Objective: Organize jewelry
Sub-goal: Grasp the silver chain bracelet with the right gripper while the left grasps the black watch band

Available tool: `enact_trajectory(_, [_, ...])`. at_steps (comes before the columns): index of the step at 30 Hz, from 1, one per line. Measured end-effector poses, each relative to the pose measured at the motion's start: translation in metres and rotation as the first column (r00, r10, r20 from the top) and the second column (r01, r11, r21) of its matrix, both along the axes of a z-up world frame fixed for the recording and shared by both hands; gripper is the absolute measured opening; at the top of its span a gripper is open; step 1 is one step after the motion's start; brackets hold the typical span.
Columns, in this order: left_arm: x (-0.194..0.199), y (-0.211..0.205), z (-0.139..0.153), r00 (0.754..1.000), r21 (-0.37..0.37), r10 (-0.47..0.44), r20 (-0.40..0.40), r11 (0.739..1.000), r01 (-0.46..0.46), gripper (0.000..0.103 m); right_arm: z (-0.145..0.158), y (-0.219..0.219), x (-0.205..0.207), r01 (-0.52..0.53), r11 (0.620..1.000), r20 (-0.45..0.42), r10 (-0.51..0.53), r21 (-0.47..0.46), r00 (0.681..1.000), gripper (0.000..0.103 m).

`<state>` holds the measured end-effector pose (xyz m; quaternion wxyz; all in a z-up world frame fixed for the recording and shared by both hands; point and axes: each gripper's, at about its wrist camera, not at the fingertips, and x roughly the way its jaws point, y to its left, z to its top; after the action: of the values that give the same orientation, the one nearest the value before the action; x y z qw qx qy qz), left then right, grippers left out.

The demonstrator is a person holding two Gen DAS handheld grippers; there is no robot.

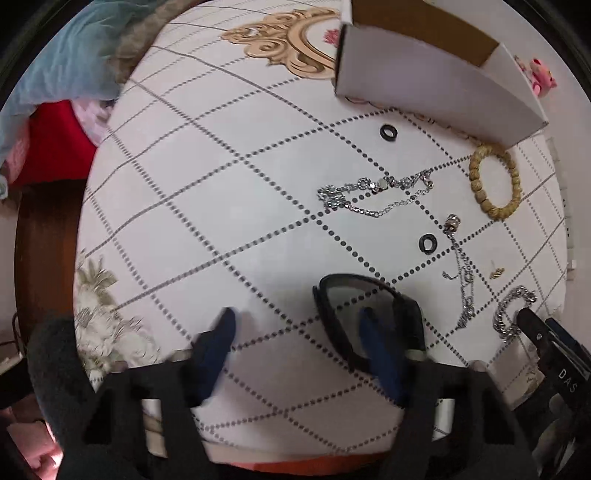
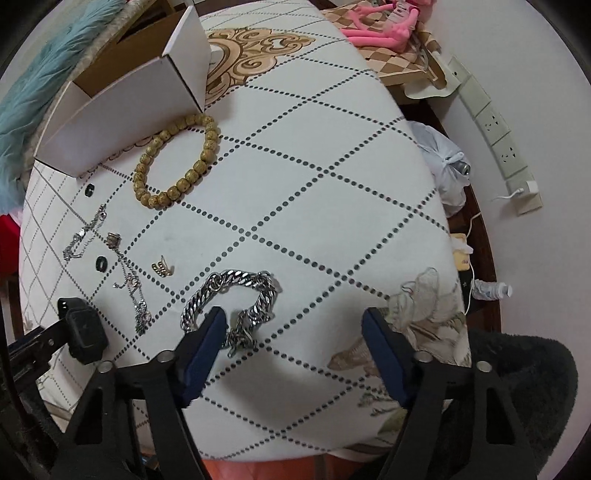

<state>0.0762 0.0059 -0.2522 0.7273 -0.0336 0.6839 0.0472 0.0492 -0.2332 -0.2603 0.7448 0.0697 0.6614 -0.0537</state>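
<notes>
Jewelry lies on a white dotted-grid tablecloth [image 1: 207, 206]. My left gripper [image 1: 297, 325] is open; its right finger overlaps a black smartwatch [image 1: 369, 317], seen also in the right wrist view [image 2: 83, 330]. My right gripper [image 2: 293, 323] is open, its left finger over a thick silver chain bracelet [image 2: 229, 295], which also shows in the left wrist view [image 1: 511, 312]. A wooden bead bracelet [image 2: 177, 162] lies beside an open white box [image 2: 125, 96]. A sparkly silver bracelet [image 1: 373, 194], a thin chain necklace [image 1: 461, 273], two black rings [image 1: 428, 243] and a gold earring [image 2: 162, 266] lie between.
Blue fluffy fabric [image 1: 62, 55] and red cloth [image 1: 55, 144] lie past the table's left edge. A pink toy [image 2: 384, 18], a white bag [image 2: 443, 162] and wall sockets [image 2: 495, 129] are to the right. The tablecloth [image 2: 332, 166] has a gold ornament print near the box.
</notes>
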Motion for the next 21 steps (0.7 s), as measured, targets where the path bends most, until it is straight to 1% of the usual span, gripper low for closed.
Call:
enact_trajectory(1, [0.0, -0.002, -0.003, 1.0, -0.003, -0.014, -0.001, 1.0, 0.014, 0.04, -0.001, 0.001, 0.001, -0.001, 1.0, 0.002, 0.001, -0.01, 1.0, 0.071])
enact_trajectory(2, [-0.002, -0.003, 0.0, 0.999, -0.018, -0.026, 0.036, 0.999, 0.027, 0.027, 0.0, 0.004, 0.001, -0.007, 1.0, 0.016, 0.007, -0.022, 1.0, 0.07])
enact_trajectory(3, [-0.002, -0.004, 0.001, 0.998, -0.021, -0.043, 0.046, 0.999, 0.044, 0.021, -0.001, 0.005, 0.003, -0.01, 0.999, 0.02, 0.011, -0.03, 1.0, 0.068])
enact_trajectory(4, [-0.003, -0.006, 0.001, 0.997, -0.017, -0.057, 0.054, 0.998, 0.058, 0.016, 0.0, 0.006, 0.003, -0.013, 0.999, 0.032, 0.014, -0.048, 0.999, 0.066])
enact_trajectory(5, [-0.004, -0.007, 0.002, 0.995, -0.015, -0.07, 0.064, 0.997, 0.071, 0.011, 0.001, 0.008, 0.003, -0.014, 0.998, 0.054, 0.017, -0.055, 0.998, 0.061])
enact_trajectory(7, [-0.007, -0.009, 0.003, 0.993, -0.006, -0.085, 0.081, 0.996, 0.085, 0.009, 0.003, 0.011, 0.004, -0.019, 0.998, 0.089, 0.025, -0.064, 0.996, 0.049])
enact_trajectory(8, [-0.009, -0.011, 0.004, 0.992, -0.007, -0.09, 0.087, 0.996, 0.091, 0.007, 0.005, 0.013, 0.005, -0.026, 0.997, 0.108, 0.034, -0.068, 0.994, 0.037])
enact_trajectory(9, [-0.01, -0.011, 0.004, 0.991, -0.007, -0.094, 0.092, 0.995, 0.095, 0.007, 0.006, 0.016, 0.006, -0.034, 0.997, 0.115, 0.042, -0.07, 0.993, 0.019])
enact_trajectory(10, [-0.011, -0.013, 0.005, 0.99, -0.006, -0.101, 0.098, 0.995, 0.102, 0.007, 0.008, 0.019, 0.007, -0.044, 0.996, 0.118, 0.052, -0.073, 0.992, 0.011])
enact_trajectory(12, [-0.016, -0.013, 0.007, 0.988, -0.003, -0.111, 0.11, 0.994, 0.112, 0.006, 0.01, 0.022, 0.007, -0.05, 0.996, 0.114, 0.059, -0.075, 0.992, 0.01])
enact_trajectory(16, [-0.025, -0.014, 0.022, 0.983, -0.013, -0.123, 0.136, 0.992, 0.126, 0.004, 0.017, 0.015, 0.005, -0.018, 1.0, 0.125, 0.017, 0.004, 0.992, 0.009])
enact_trajectory(17, [-0.028, -0.013, 0.028, 0.981, -0.016, -0.124, 0.151, 0.992, 0.128, 0.004, 0.017, 0.007, 0.005, -0.013, 1.0, 0.136, 0.01, 0.02, 0.991, 0.009])
enact_trajectory(21, [-0.035, -0.012, 0.06, 0.971, -0.024, -0.132, 0.197, 0.99, 0.14, 0.004, 0.038, 0.005, -0.004, -0.018, 0.997, 0.181, 0.003, 0.079, 0.984, 0.009])
